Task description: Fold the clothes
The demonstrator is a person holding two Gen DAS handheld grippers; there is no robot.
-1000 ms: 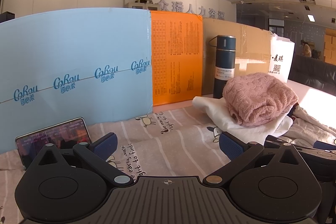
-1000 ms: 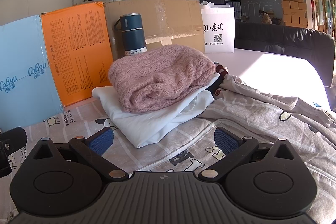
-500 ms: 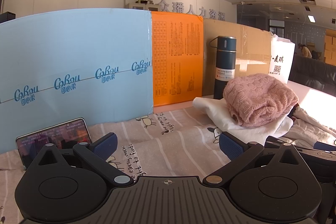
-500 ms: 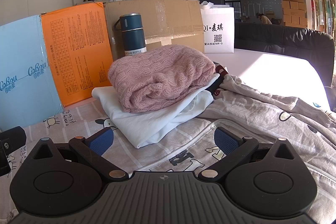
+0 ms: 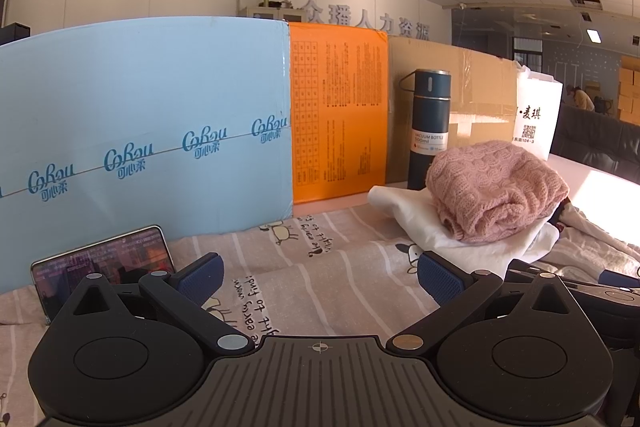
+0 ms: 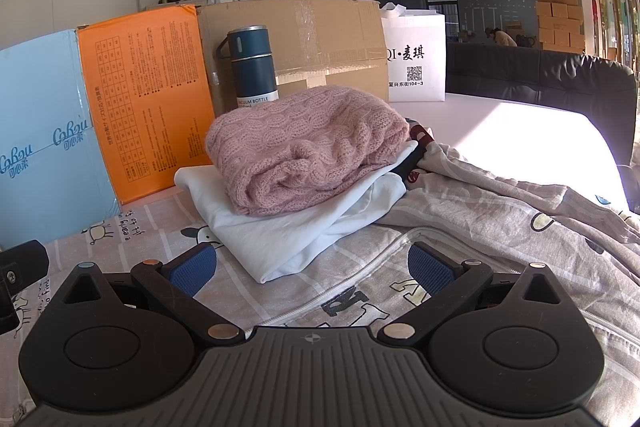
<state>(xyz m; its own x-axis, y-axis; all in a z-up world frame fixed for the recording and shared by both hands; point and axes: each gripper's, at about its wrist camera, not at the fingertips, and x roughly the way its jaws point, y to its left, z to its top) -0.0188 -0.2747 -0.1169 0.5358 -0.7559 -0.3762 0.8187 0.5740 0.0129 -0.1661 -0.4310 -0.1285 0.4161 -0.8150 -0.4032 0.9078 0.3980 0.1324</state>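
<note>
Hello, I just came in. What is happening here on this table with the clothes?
A person holds a two-finger gripper in each hand for folding clothes. The left gripper and the right gripper are both open and hold nothing, low over a printed cartoon garment spread on the table. Ahead, a folded pink sweater lies on a folded white garment. A dark blue vacuum bottle stands behind the pile, and a phone leans on the blue box.

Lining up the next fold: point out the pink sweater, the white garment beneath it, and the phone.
pink sweater (image 6: 304, 143): right wrist view, knit top.
white garment (image 6: 276, 235): right wrist view, front fold.
phone (image 5: 100, 263): left wrist view, screen.
</note>
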